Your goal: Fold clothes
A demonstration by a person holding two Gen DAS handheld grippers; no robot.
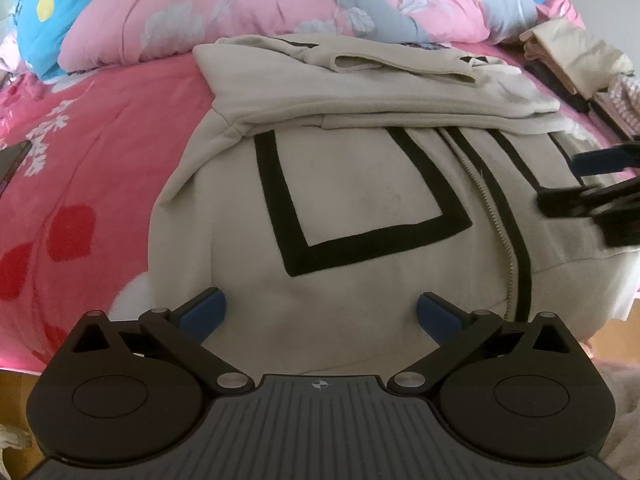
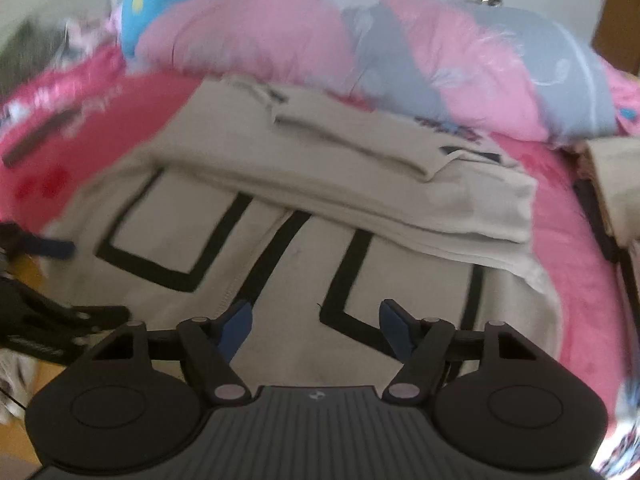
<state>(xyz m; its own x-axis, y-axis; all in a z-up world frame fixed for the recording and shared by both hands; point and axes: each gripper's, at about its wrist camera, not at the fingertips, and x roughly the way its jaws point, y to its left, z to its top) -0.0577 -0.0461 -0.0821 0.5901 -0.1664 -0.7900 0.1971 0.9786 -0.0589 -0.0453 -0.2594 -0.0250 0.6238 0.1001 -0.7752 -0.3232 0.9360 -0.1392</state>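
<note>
A beige zip jacket [image 1: 360, 208] with black pocket outlines lies front up on the pink bed sheet [image 1: 100, 168]. Its sleeves [image 1: 400, 64] are folded across the upper part. My left gripper [image 1: 320, 316] is open and empty, just above the jacket's near hem on the left half. My right gripper [image 2: 316, 328] is open and empty above the hem on the right half of the jacket [image 2: 320, 208]. The right gripper also shows at the right edge of the left wrist view [image 1: 580, 180]. The left gripper shows blurred at the left edge of the right wrist view [image 2: 52, 280].
A pink and grey quilt [image 1: 280, 4] and a blue cushion [image 1: 44, 12] are piled behind the jacket. A stack of folded clothes [image 1: 576, 60] sits at the far right. A dark phone [image 1: 12, 164] lies on the sheet at the left. The bed edge is close below the hem.
</note>
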